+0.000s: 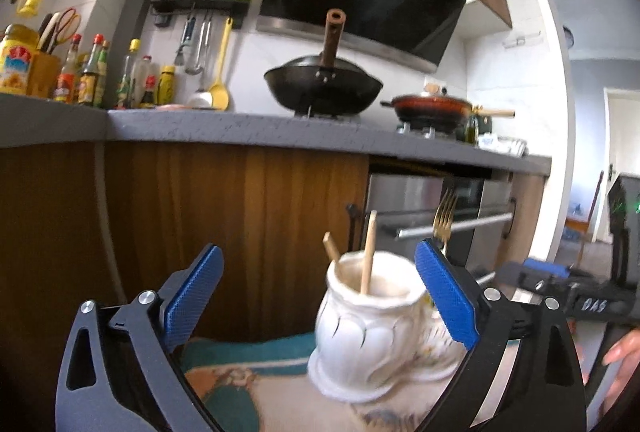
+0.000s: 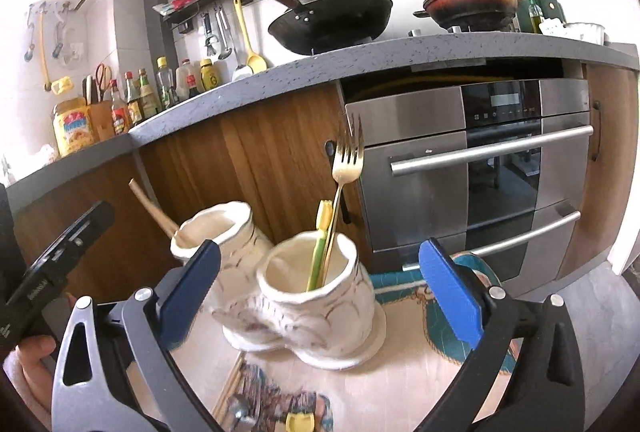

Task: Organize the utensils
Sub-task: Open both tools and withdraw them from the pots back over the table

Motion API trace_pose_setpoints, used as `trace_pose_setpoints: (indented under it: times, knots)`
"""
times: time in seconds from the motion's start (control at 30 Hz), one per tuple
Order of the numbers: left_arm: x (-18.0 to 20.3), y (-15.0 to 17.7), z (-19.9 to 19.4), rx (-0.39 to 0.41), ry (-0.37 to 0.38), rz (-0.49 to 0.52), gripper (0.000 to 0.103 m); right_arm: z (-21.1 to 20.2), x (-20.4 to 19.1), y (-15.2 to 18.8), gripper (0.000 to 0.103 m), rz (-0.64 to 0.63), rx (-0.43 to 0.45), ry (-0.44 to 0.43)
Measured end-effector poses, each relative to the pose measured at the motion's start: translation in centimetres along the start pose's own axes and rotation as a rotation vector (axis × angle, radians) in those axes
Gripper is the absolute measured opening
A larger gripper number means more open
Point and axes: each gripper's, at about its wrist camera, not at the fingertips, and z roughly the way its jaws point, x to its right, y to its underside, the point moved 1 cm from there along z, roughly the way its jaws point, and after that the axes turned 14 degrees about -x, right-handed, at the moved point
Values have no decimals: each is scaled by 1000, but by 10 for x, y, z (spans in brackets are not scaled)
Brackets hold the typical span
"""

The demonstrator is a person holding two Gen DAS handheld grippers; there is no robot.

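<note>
A white ceramic double-cup utensil holder (image 2: 312, 308) stands on a patterned mat (image 2: 400, 384). Its near cup in the right wrist view holds a gold fork (image 2: 349, 160) and a yellow-green utensil (image 2: 322, 244); its far cup (image 2: 216, 228) holds wooden chopsticks (image 2: 154, 208). In the left wrist view the holder (image 1: 364, 328) shows chopsticks (image 1: 368, 252) in the near cup and the fork (image 1: 444, 220) behind. My left gripper (image 1: 320, 292) is open around the near cup. My right gripper (image 2: 320, 284) is open, its jaws on either side of the holder. More utensils (image 2: 256, 408) lie on the mat below.
A grey countertop (image 1: 240, 128) with a black wok (image 1: 324, 84), a red pan (image 1: 432, 108) and sauce bottles (image 1: 92, 76) lies behind. A steel oven (image 2: 480, 168) and wooden cabinet doors (image 1: 240, 224) face the mat. The other gripper's body (image 1: 580, 292) shows at right.
</note>
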Motion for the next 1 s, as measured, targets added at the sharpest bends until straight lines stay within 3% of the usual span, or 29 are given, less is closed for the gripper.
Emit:
trace_pose_setpoints:
  times: [0.33, 0.5, 0.7, 0.9, 1.0]
  knots:
    - [6, 36, -2, -148, 4, 54, 96, -16, 0, 32, 98, -4, -44, 31]
    - [15, 59, 8, -288, 0, 87, 96, -13, 6, 48, 98, 15, -98, 37]
    - [9, 90, 29, -515, 8, 65, 96, -4, 17, 72, 98, 50, -189, 58]
    - [17, 109, 39, -637, 33, 106, 92, 3, 19, 78, 98, 48, -213, 81]
    - [22, 114, 44, -679, 57, 129, 70, 3, 15, 79, 98, 28, -209, 86]
